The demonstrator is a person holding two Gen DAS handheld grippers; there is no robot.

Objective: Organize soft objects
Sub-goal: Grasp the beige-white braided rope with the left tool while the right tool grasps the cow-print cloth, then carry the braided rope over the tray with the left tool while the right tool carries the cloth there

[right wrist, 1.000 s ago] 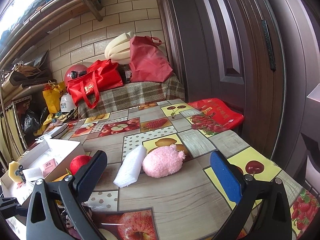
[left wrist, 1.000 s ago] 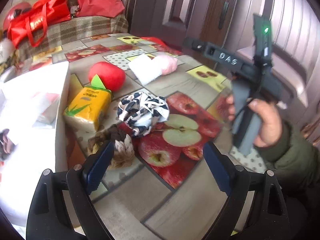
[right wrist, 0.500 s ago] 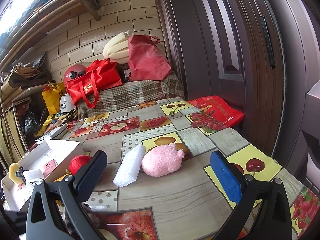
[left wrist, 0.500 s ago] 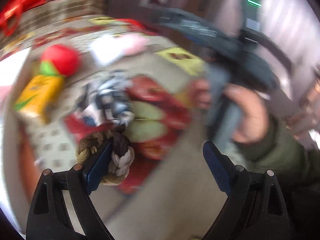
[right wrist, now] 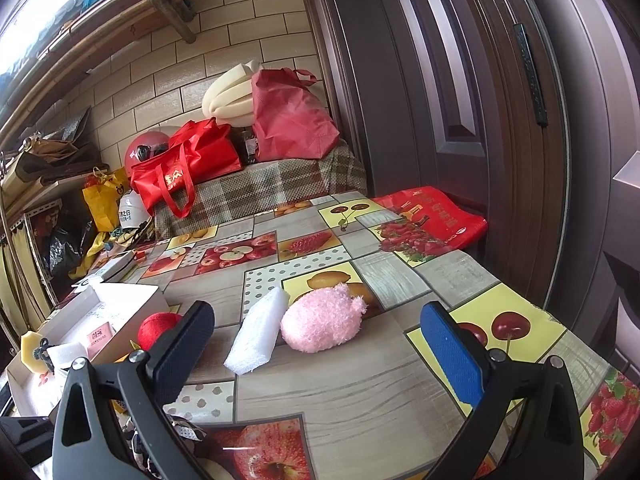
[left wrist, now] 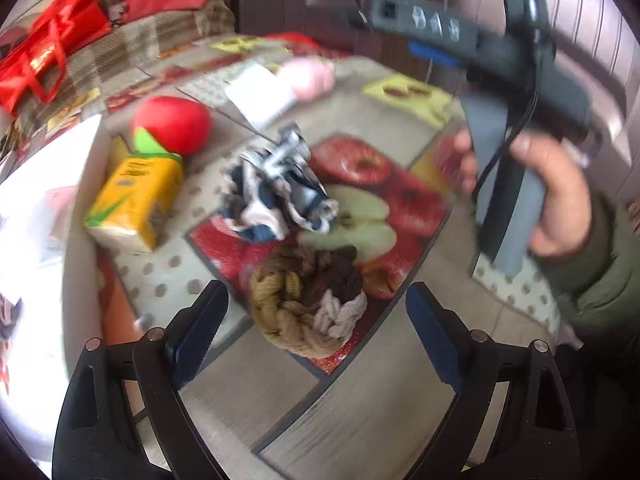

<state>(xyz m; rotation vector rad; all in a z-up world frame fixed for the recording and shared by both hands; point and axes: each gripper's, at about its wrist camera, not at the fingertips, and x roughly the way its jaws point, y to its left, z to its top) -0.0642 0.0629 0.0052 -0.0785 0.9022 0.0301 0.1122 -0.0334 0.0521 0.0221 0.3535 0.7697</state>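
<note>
Straddling a chunky braided yarn knot (left wrist: 308,304), the left hand-held gripper (left wrist: 312,322) gapes, fingers clear.

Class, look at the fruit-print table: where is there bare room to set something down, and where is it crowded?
Free: the table in front of the pink plush and white foam pad, and the cherry-print corner on the door side. Crowded: the white box side, where red ball, tissue pack, patterned cloth and knitted bundle cluster.

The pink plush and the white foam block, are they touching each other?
Touching. In the right wrist view the pink plush rests against the long side of the white foam block, with no tablecloth showing between them.
</note>
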